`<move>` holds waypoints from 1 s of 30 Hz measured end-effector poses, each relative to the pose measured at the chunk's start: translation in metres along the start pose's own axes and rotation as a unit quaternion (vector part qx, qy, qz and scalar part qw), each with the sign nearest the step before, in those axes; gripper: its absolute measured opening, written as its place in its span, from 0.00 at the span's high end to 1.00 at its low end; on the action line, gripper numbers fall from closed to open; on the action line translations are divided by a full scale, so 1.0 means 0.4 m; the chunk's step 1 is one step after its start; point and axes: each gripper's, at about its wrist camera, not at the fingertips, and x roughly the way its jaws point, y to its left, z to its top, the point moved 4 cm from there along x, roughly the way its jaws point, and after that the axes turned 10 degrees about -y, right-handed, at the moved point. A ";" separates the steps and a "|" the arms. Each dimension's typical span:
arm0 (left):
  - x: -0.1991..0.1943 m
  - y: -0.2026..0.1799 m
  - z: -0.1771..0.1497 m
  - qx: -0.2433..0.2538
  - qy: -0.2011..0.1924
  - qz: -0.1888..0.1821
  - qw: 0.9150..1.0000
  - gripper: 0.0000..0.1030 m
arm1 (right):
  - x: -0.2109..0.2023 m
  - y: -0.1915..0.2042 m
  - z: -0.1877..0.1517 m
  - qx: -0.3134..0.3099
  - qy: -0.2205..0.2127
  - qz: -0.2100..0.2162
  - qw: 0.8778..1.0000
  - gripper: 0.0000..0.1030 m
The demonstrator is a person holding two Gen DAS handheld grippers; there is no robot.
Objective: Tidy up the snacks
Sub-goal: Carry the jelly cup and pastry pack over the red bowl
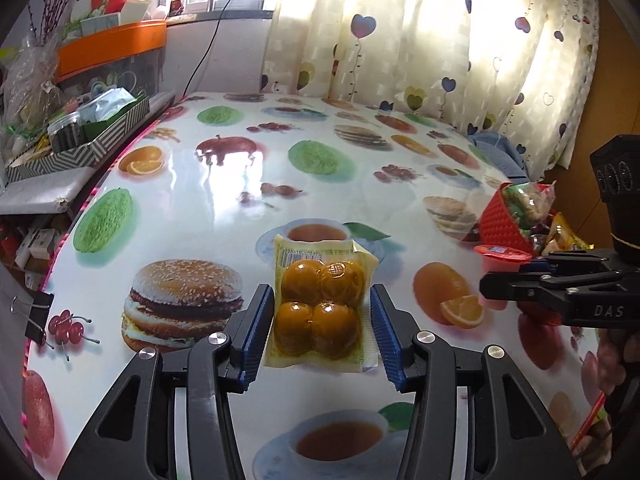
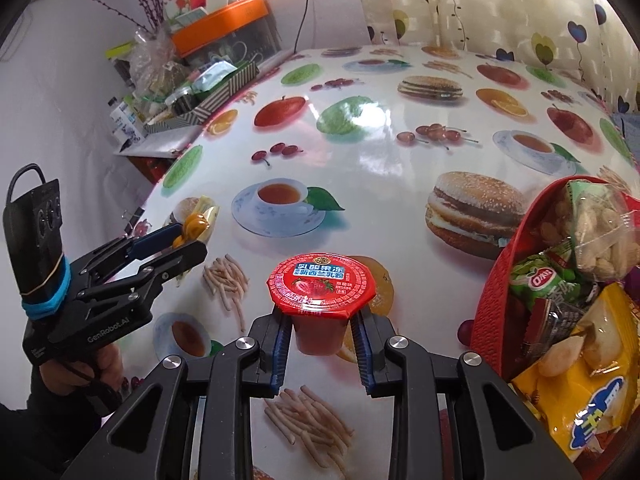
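Observation:
A clear yellow pack of four brown round snacks sits between the blue pads of my left gripper, which is shut on its sides; the right wrist view shows that gripper holding the pack just over the tablecloth. My right gripper is shut on a red-lidded jelly cup, gripping its body below the lid. From the left wrist view the cup and right gripper hang beside a red woven basket. That basket holds several snack bags.
A glossy tablecloth printed with food covers the table. A striped tray of clutter and an orange-lidded box stand on a shelf at the left. A binder clip grips the left table edge. Curtains hang behind.

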 end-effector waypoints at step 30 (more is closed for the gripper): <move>-0.027 -0.188 0.049 0.029 -0.017 -0.060 0.998 0.52 | -0.150 -0.036 -0.006 0.015 -0.066 -0.021 0.998 0.75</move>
